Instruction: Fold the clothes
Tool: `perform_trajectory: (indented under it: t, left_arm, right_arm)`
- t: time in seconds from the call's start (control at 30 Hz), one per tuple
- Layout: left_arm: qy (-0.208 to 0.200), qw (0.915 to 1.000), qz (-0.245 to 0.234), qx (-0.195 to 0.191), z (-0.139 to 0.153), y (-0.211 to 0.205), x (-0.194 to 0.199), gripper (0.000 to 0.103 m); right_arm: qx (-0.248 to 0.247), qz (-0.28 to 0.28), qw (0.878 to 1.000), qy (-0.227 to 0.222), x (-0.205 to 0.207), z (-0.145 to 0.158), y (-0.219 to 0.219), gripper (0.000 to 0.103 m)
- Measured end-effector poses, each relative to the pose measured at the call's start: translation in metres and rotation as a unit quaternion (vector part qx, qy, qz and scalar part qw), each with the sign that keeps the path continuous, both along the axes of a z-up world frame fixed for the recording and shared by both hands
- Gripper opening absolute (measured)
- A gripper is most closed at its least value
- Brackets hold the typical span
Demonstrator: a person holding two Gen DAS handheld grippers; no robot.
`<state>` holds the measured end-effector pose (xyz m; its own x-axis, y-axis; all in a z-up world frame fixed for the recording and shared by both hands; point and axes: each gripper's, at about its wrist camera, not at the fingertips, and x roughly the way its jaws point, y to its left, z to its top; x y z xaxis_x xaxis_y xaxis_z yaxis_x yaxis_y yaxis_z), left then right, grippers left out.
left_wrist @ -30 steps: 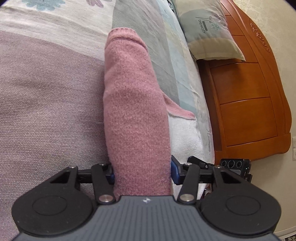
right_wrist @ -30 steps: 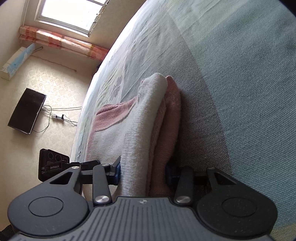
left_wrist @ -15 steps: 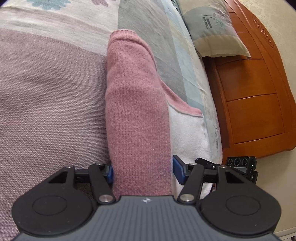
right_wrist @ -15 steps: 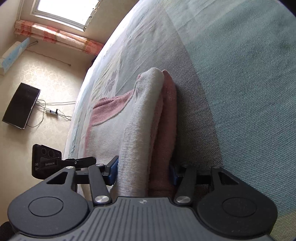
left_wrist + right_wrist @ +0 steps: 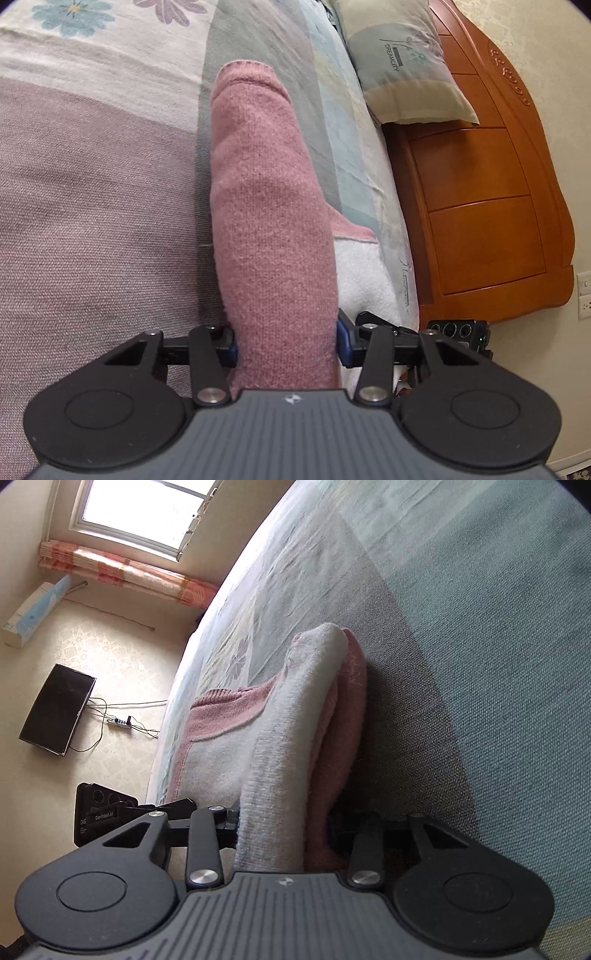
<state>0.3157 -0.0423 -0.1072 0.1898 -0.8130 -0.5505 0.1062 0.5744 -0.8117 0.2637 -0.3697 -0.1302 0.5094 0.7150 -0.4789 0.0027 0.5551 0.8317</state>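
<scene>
Pink sweater (image 5: 273,229) is pinched by both grippers' fingers (image 5: 343,341) (image 5: 229,818) on the bedspread (image 5: 92,221); pillow (image 5: 402,62) beyond.

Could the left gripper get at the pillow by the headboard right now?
Probably not: the left gripper is shut on the pink sweater, and the pillow lies well beyond it, up by the wooden headboard.

We see a patchwork bedspread (image 5: 92,192) in mauve, grey and pale blue with printed flowers. At its far right lies a grey-green pillow (image 5: 402,62) against an orange wooden headboard (image 5: 491,206). In the right wrist view, a black flat screen (image 5: 57,709) (leaning, cables beside it) sits on cream patterned flooring (image 5: 122,646) below a bright window (image 5: 144,513).
</scene>
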Motion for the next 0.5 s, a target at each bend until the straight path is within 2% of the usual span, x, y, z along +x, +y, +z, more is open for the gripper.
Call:
perform_trajectory:
  t: [0.13,0.3,0.5]
  left_arm:
    - [-0.016,0.9997,-0.012,-0.014,0.016,-0.009,0.0,0.043]
    - [-0.025,0.9988,-0.02,-0.038,0.026,-0.032,0.005,0.043]
    - [-0.025,0.9973,-0.05,-0.047,0.03,-0.073,0.012,0.043]
  right_arm:
    - [-0.016,0.002,1.0,-0.02,0.0,0.02,-0.001,0.043]
    - [-0.025,-0.02,0.998,-0.046,-0.004,0.043,-0.025,0.043]
    - [-0.044,-0.047,0.997,-0.051,-0.014,0.055,-0.072,0.043]
